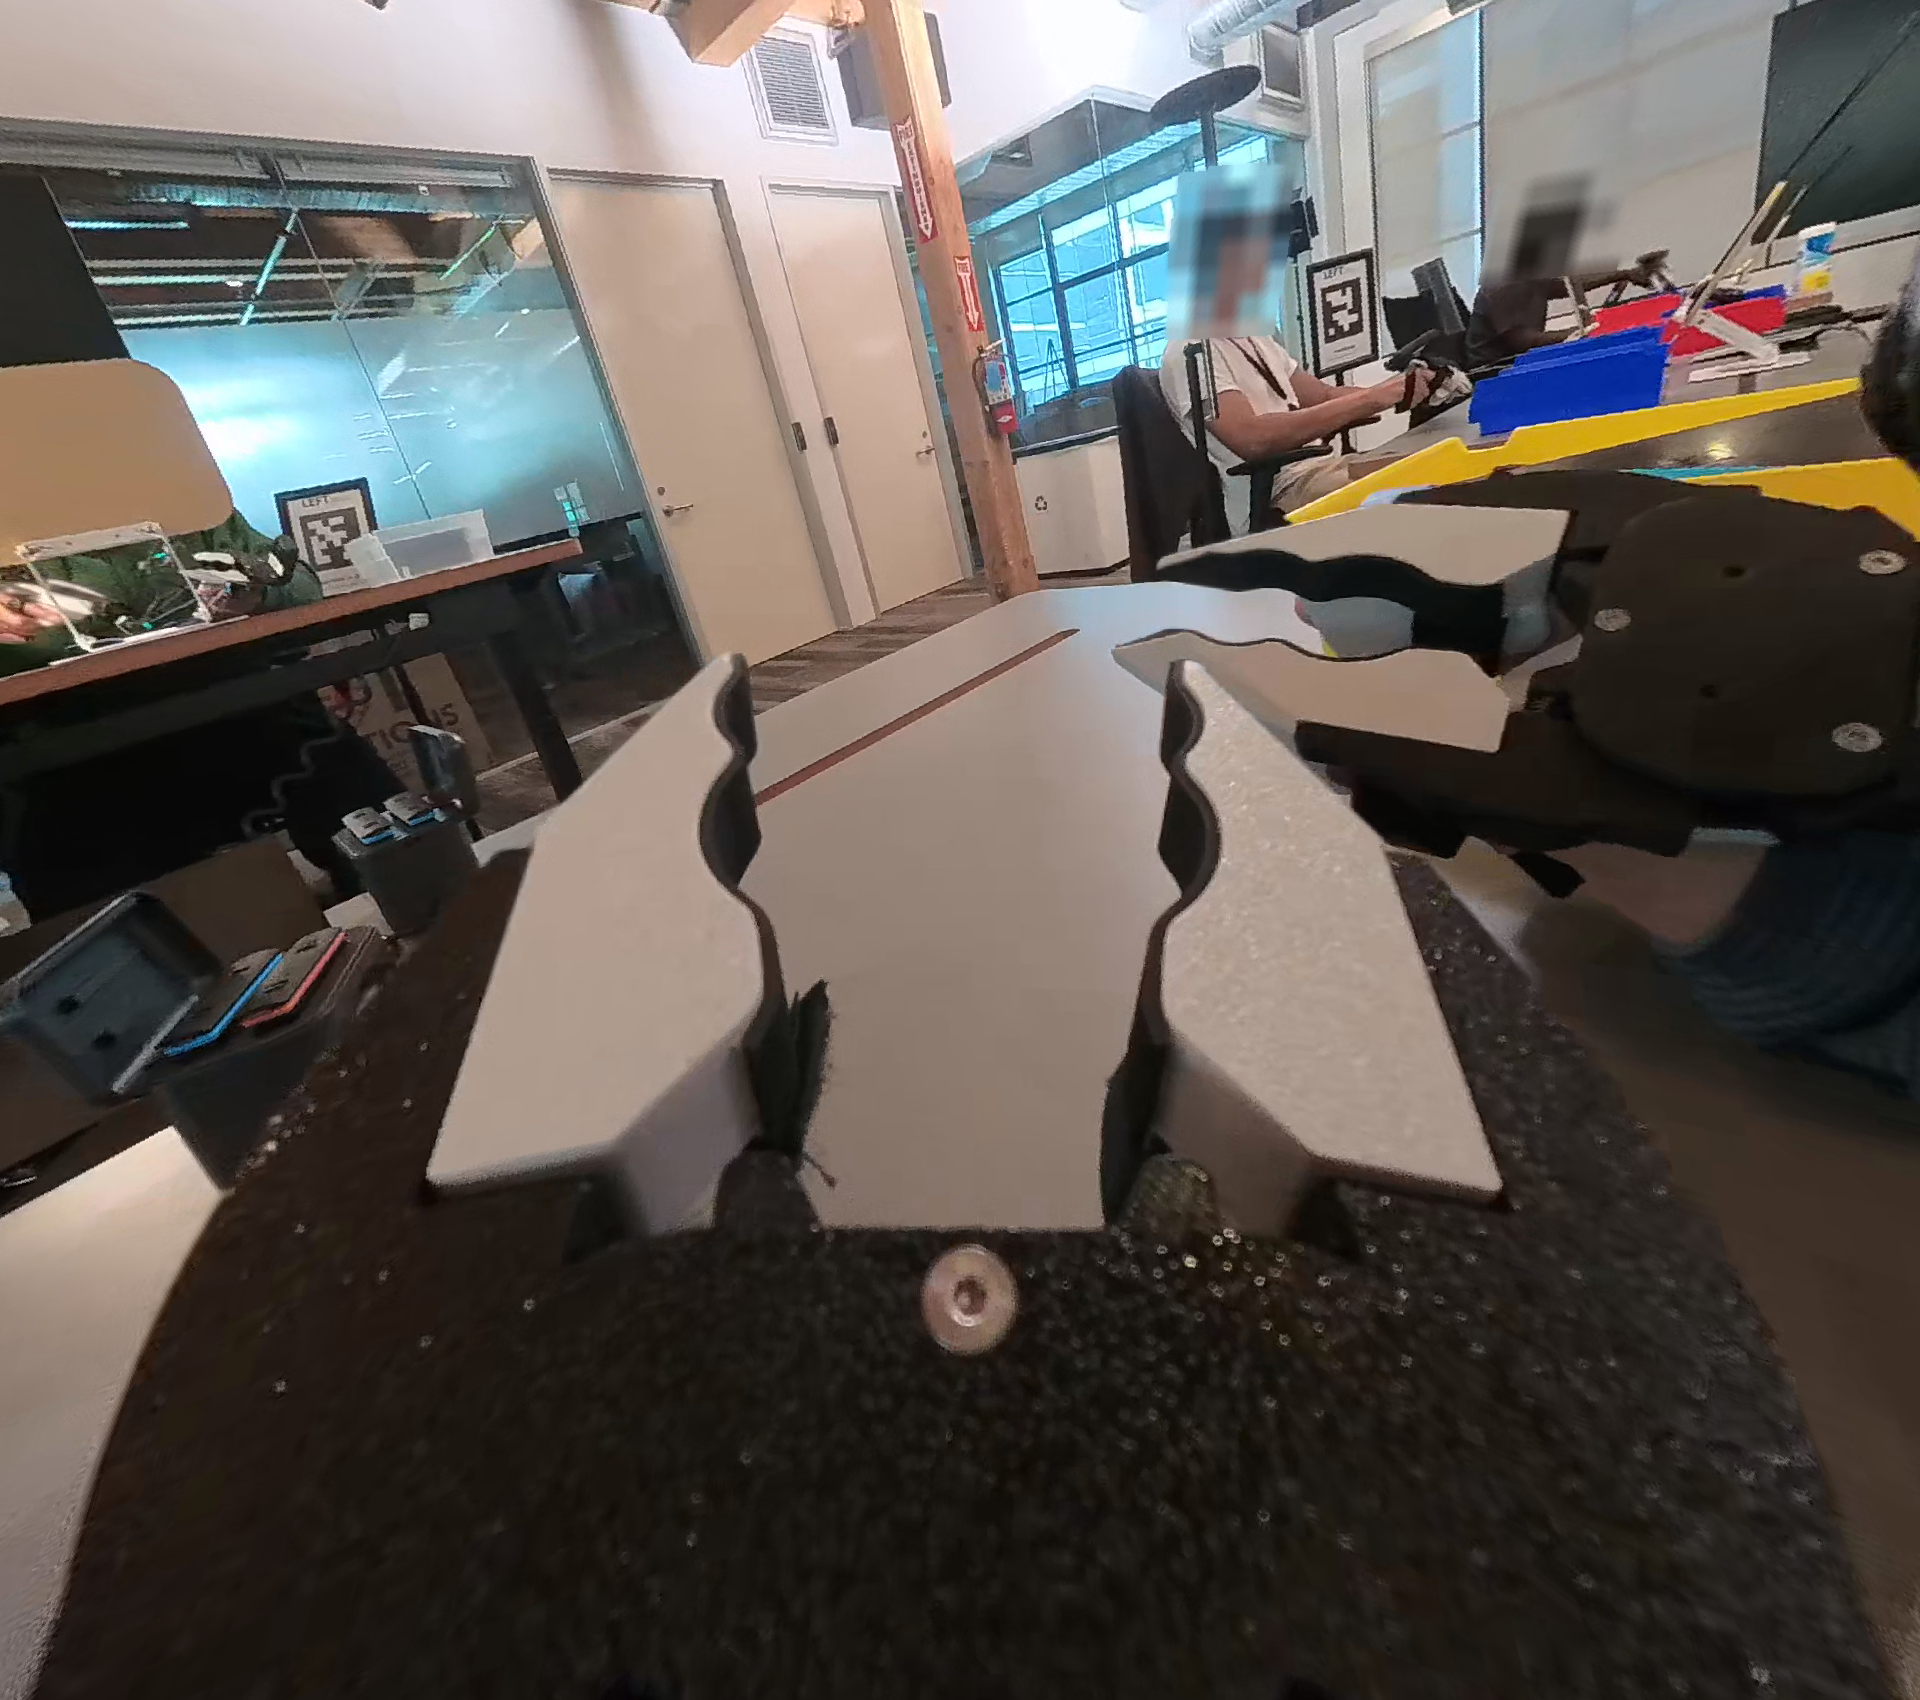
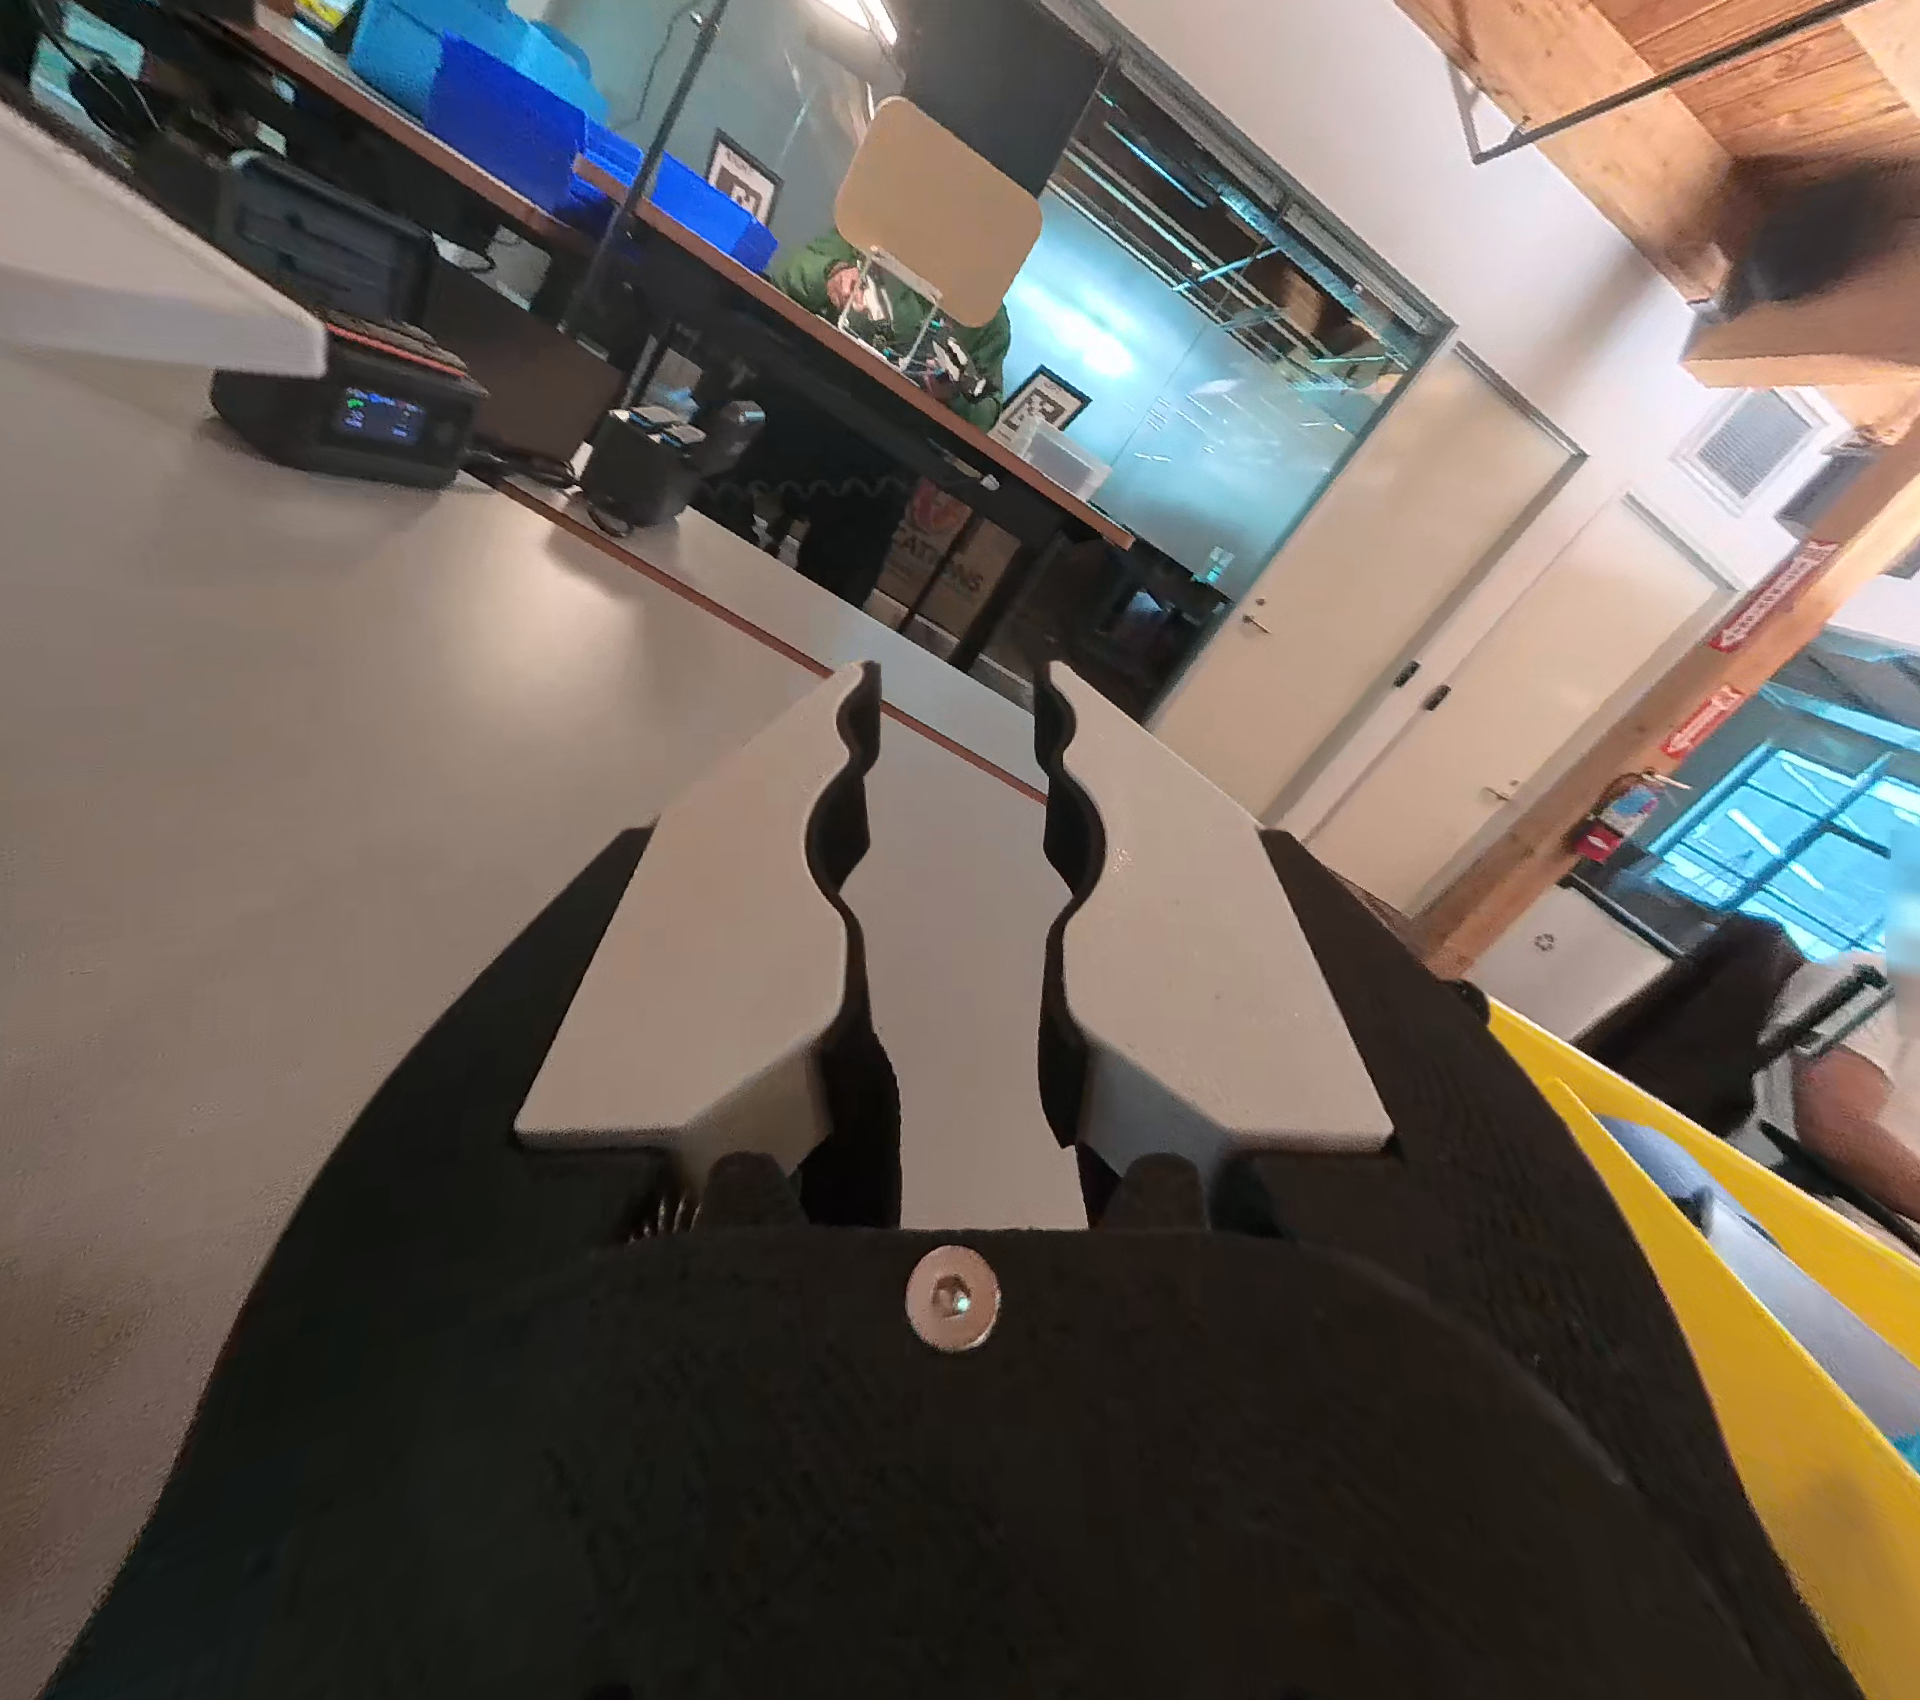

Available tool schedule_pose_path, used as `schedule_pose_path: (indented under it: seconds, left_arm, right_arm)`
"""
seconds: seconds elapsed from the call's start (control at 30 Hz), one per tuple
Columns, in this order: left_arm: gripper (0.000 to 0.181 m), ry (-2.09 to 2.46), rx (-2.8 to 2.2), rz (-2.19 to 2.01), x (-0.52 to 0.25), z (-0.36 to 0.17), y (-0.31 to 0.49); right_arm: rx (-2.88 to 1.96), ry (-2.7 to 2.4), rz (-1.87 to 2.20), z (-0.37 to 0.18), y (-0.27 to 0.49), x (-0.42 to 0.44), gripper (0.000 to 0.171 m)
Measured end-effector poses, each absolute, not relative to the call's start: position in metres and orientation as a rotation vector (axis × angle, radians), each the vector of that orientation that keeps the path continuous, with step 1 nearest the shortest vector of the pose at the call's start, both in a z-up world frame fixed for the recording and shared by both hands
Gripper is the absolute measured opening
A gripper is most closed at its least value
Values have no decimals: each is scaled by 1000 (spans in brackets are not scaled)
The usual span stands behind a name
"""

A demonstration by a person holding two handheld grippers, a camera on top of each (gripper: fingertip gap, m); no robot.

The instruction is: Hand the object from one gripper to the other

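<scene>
My left gripper [image 1: 956,679] is open wide and empty, with only the white table [image 1: 935,871] showing between its grey fingers. My right gripper [image 2: 956,679] is open with a narrower gap and is also empty. In the left wrist view the right gripper [image 1: 1138,606] comes in from the right, its tips just right of my left gripper's right fingertip and pointing left. A blue-grey thing [image 1: 1351,627] shows through the gap of its jaws and seems to lie behind them. No held object is in view.
A yellow bin [image 1: 1662,414] stands at the right, behind the right gripper; it also shows in the right wrist view [image 2: 1766,1442] with something blue-grey [image 2: 1662,1162] inside. Black charger boxes [image 1: 104,1006] and a black device with a screen [image 2: 353,424] stand on the table's left. People sit at other tables.
</scene>
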State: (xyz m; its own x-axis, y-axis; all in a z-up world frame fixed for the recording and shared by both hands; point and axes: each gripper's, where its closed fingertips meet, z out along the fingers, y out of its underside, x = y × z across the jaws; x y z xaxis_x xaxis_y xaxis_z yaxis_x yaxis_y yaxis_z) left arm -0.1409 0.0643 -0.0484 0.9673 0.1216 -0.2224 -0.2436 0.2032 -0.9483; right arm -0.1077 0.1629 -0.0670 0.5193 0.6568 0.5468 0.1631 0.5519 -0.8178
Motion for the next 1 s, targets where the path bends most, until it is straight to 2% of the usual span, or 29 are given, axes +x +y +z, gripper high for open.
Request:
schedule_pose_path:
  seconds: [0.17, 0.47, 0.73, 0.8, 0.83, 0.87, 1.0]
  left_arm:
    - [79, 83, -1367, 215, -143, -52, 67]
    - [73, 35, -1391, 167, -151, -52, 61]
    - [76, 246, -1528, 195, -113, -57, 72]
    - [72, 180, -1497, 88, -101, -30, 65]
    - [60, 89, -1472, 44, -103, -8, 57]
    - [57, 2, -1443, 38, -111, 17, 46]
    - [58, -172, -1331, 175, -164, 98, -34]
  right_arm:
    - [-978, -1068, 345, -76, 160, -114, 27]
    - [-929, -1088, 423, -72, 148, -117, 26]
    - [-834, -1138, 464, -70, 150, -141, 24]
    - [-869, -1102, 497, -67, 157, -135, 25]
    - [-883, -1081, 536, -65, 159, -130, 24]
    - [-898, -1055, 570, -62, 161, -125, 24]
    - [-983, -961, 658, -58, 176, -113, 24]
